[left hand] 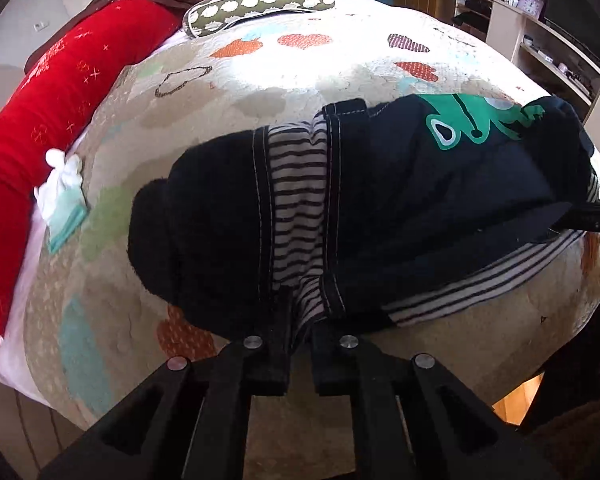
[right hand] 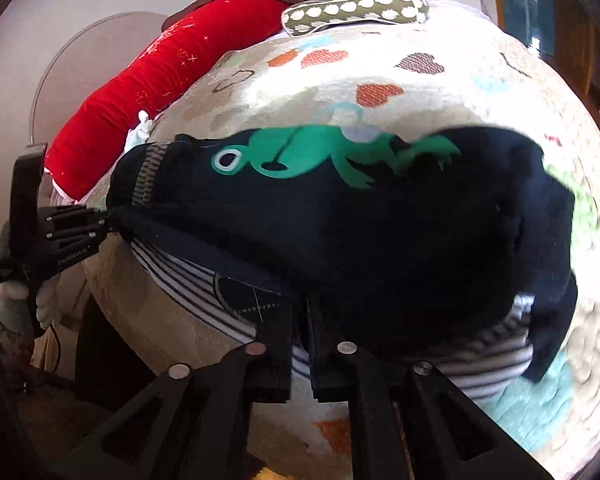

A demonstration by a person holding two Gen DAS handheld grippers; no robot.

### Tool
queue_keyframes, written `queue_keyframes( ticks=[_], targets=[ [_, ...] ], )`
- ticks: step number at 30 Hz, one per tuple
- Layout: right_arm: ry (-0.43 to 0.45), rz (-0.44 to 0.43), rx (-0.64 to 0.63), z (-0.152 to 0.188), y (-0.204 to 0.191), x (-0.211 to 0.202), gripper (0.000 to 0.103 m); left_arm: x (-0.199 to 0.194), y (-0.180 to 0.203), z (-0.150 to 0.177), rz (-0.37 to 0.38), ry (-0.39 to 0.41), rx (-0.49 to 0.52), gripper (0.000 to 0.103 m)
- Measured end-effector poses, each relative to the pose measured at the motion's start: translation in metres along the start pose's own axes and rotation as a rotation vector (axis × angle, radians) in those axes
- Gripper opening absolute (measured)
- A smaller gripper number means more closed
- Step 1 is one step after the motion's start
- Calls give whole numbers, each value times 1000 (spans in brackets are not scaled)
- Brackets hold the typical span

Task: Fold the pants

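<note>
Left wrist view shows both grippers (left hand: 300, 322) (right hand: 300, 320) pinching the pants (left hand: 380, 200); lift evenly so edges stay aligned.

Strong daylight is cast across the far middle of the bed cover (left hand: 260, 68), where the pattern is washed out to glare, while the near part is left in soft shade. Heavy fisheye bulging and dark corners are seen in both views. The pants (right hand: 380, 240) are smeared by blur at the right in the right wrist view.
</note>
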State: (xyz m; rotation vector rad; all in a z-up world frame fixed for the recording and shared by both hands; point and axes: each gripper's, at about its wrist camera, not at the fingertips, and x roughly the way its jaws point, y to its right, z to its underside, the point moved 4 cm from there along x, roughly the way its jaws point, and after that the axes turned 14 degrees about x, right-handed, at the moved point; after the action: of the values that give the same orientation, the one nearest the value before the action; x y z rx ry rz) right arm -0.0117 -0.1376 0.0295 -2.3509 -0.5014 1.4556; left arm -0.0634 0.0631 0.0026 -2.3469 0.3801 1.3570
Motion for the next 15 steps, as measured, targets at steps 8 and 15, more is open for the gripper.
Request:
queue_keyframes(
  ticks=[8,15],
  targets=[
    [138,28,88,28,21,-56,21,-77,-42,29,91,213,-266,50],
    [262,59,226,20,58,-97,50,-68,-82,14,66,214,-412,50]
  ],
)
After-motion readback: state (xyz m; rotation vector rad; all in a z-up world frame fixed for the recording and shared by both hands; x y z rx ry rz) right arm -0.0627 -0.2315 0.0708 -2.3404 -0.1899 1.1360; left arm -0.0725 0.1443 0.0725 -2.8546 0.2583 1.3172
